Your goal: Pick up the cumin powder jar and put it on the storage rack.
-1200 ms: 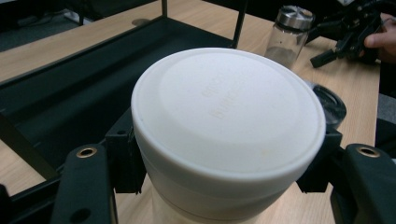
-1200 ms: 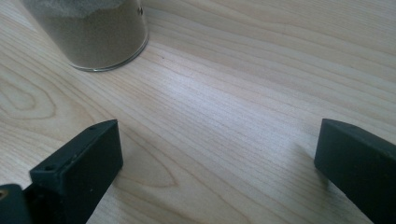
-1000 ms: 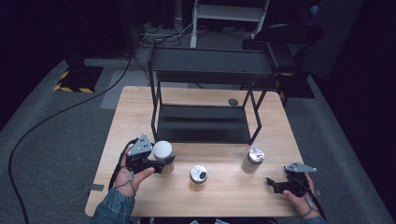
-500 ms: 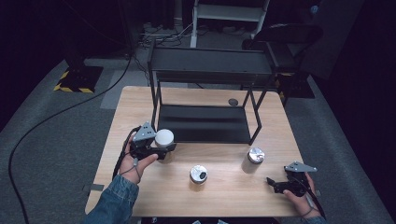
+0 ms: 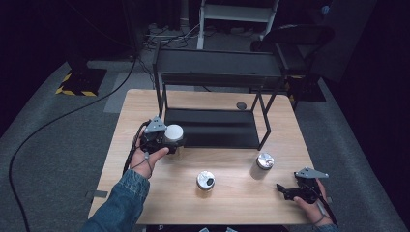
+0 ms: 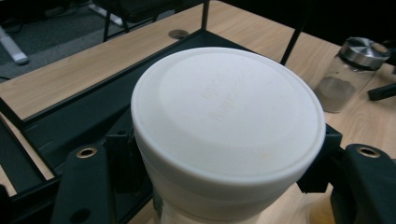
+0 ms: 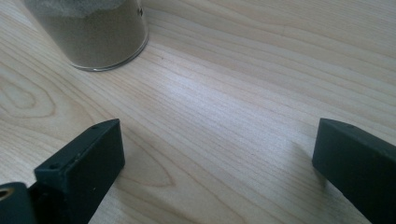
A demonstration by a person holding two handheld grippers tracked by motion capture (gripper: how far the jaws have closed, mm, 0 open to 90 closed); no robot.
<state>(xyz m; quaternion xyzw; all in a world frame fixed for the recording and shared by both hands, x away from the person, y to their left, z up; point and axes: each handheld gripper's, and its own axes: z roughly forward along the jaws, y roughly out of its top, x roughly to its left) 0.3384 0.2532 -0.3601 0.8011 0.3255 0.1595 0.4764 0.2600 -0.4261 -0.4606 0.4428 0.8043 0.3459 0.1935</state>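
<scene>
Fingers (image 6: 119,158) of the left gripper (image 5: 162,140) clenched the white-lidded jar (image 6: 228,126) below its lid, at nine and three o'clock; it looked rigid, smooth, probably slippery.

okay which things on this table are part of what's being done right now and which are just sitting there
In use: white-lidded jar, clamped in the left gripper; black shelf rack beside it.
Lying about: steel-lidded jar, middle jar, small dark disc, open right gripper.

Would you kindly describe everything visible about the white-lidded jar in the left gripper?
The white-lidded jar has a broad, round, matte plastic-looking lid with faint embossed lettering. It stands upright, clamped below the lid between the left gripper's black jaws, beside the front left corner of the black shelf rack. Its body and contents are mostly hidden.
</scene>
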